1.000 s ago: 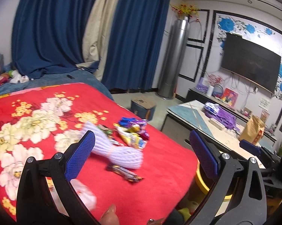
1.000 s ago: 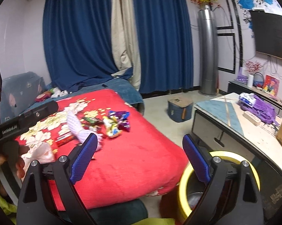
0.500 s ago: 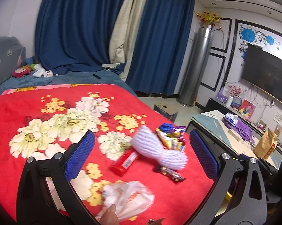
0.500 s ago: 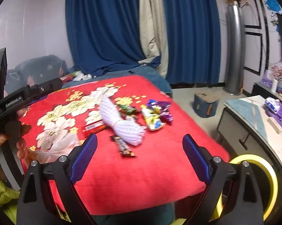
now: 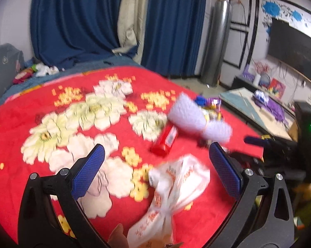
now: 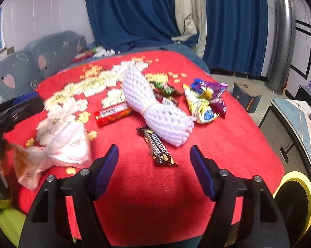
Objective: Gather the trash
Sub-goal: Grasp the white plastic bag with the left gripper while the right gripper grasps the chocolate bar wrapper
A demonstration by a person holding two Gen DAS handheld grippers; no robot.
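Note:
Trash lies on a red flowered blanket (image 6: pixel 234 155). My right gripper (image 6: pixel 154 152) hovers low over the near edge with its jaws closing and nothing pressed between them. A dark chocolate-bar wrapper (image 6: pixel 158 147) lies just ahead of its tips. Beyond it are a white foam net (image 6: pixel 155 107), a red wrapper (image 6: pixel 112 113) and bright snack wrappers (image 6: pixel 205 99). My left gripper (image 5: pixel 155 150) is open above a crumpled white plastic bag (image 5: pixel 176 186). The bag's neck runs down to a fingertip (image 5: pixel 118 235) at the bottom edge. The red wrapper (image 5: pixel 165 140) and foam net (image 5: pixel 194 119) lie past it.
A yellow-rimmed bin (image 6: pixel 296 196) stands on the floor at the bed's right corner. A low table (image 6: pixel 296 119) and a small box (image 6: pixel 246 99) are to the right. Blue curtains hang behind the bed. The other gripper's black housing (image 5: pixel 306 144) sits at the right.
Both views swung left and tilted down over the bed, so the trash is nearer and more central. The right jaws have narrowed. The plastic bag now lies between the left fingers.

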